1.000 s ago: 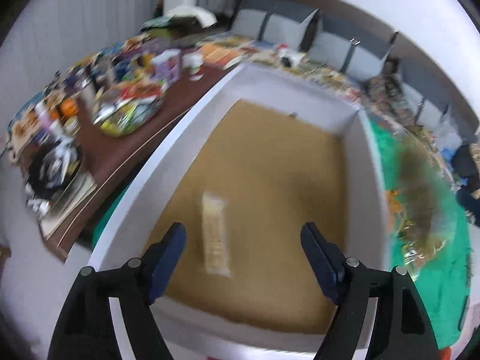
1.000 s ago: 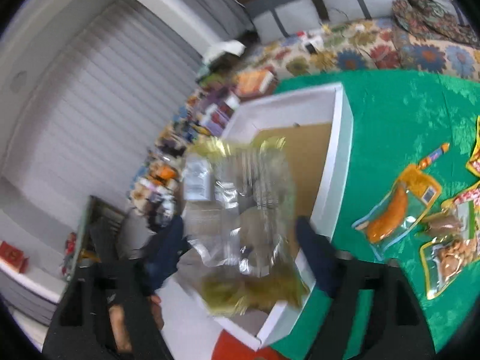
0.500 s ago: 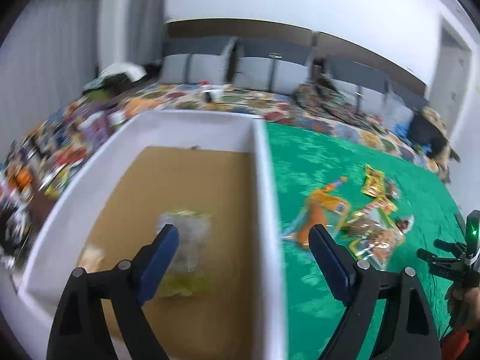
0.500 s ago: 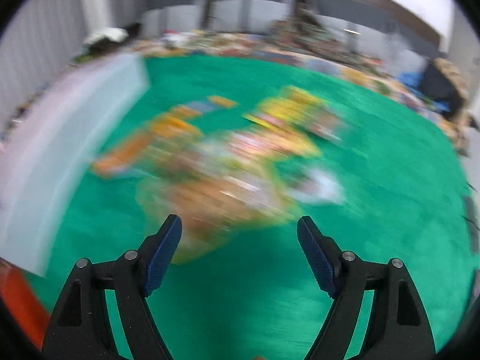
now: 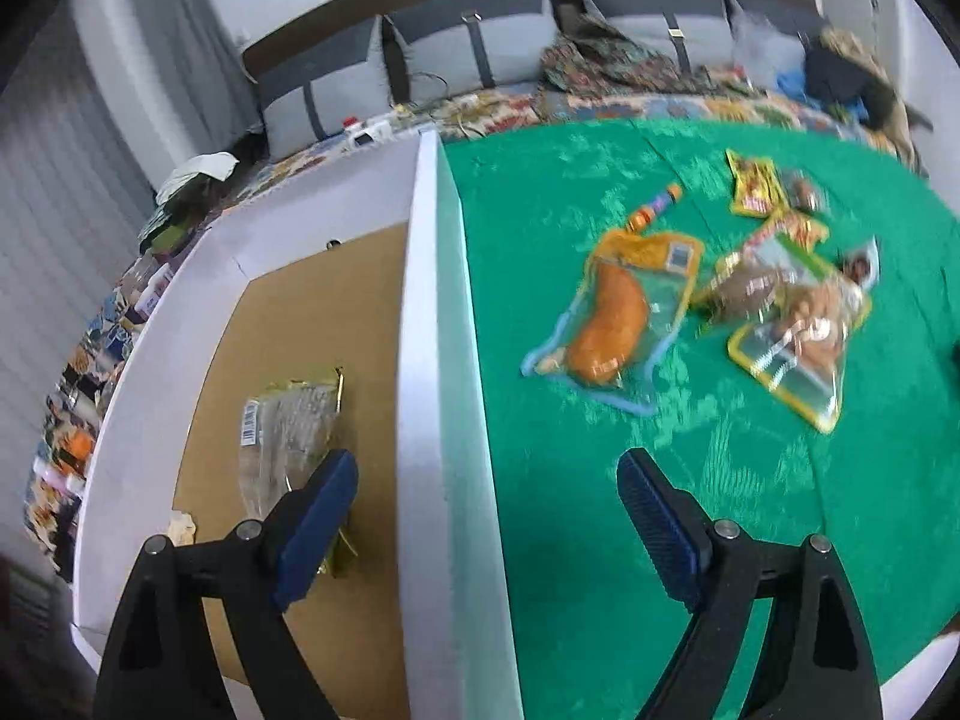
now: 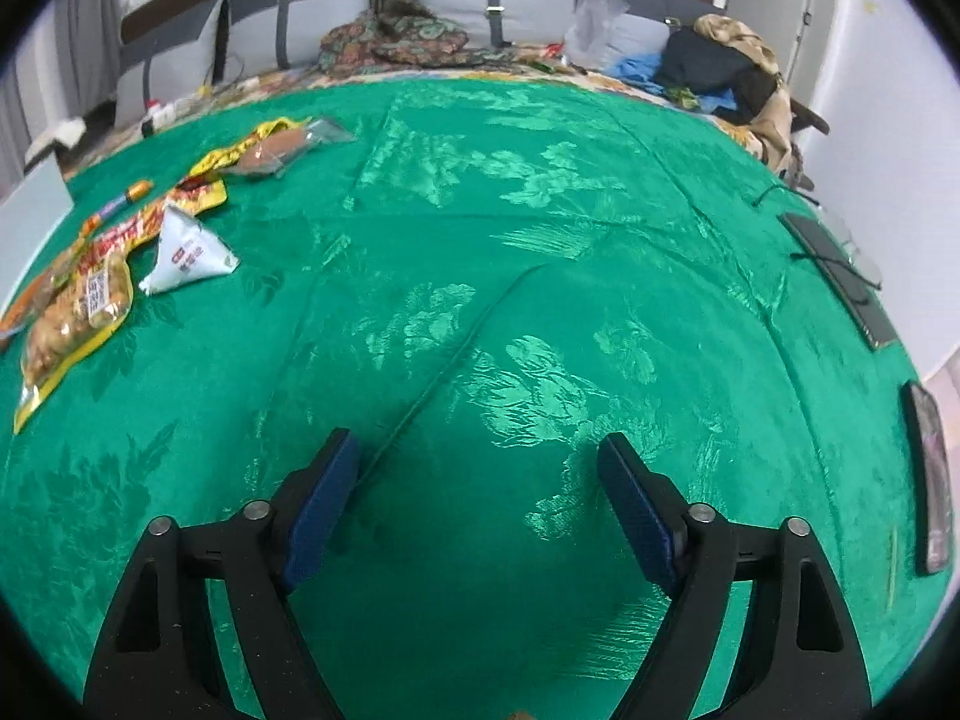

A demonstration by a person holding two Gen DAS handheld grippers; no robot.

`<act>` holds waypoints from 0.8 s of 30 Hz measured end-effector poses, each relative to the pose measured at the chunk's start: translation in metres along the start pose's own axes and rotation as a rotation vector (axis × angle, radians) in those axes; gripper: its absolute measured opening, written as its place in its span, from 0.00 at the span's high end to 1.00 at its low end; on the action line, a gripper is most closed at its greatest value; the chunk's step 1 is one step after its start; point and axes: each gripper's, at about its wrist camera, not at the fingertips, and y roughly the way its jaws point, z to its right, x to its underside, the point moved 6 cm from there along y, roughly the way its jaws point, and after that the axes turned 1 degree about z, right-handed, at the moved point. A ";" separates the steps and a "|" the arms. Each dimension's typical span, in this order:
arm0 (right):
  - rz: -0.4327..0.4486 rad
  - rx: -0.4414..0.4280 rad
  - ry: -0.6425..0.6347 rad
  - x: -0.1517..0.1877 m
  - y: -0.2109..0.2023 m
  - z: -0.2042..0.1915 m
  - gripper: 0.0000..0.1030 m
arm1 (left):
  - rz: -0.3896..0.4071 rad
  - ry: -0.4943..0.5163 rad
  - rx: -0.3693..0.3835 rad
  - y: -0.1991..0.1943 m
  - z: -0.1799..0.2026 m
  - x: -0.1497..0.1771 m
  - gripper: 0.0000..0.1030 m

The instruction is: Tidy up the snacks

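Note:
A white box [image 5: 423, 312] with a brown floor stands at the left of the green cloth. A clear gold-edged snack bag [image 5: 288, 438] lies inside it. My left gripper [image 5: 486, 510] is open and empty, straddling the box's right wall. Loose snacks lie on the cloth: an orange sausage pack [image 5: 618, 324], a yellow-edged nut bag [image 5: 804, 330] and a yellow packet [image 5: 753, 186]. My right gripper [image 6: 480, 498] is open and empty over bare cloth. The nut bag [image 6: 72, 312] and a white triangular packet [image 6: 186, 252] show at its left.
Grey cushions [image 5: 480, 42] and patterned fabric line the far side. A cluttered side table [image 5: 84, 372] with many items stands left of the box. A dark tablet [image 6: 840, 270] with a cable and a phone [image 6: 930, 468] lie at the cloth's right edge.
My right gripper let go of the clear bag into the box and swung right over the cloth. My left gripper swung right from inside the box to its right wall.

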 end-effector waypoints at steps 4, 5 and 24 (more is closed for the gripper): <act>-0.006 -0.024 0.041 0.002 0.005 0.005 0.13 | 0.001 -0.012 0.000 -0.009 0.002 0.013 0.15; -0.006 -0.024 0.040 0.002 0.005 0.004 0.13 | 0.004 -0.024 0.005 -0.011 0.000 0.016 0.15; -0.009 -0.018 0.037 0.004 0.004 0.001 0.11 | 0.279 0.018 0.169 -0.115 0.111 -0.011 0.00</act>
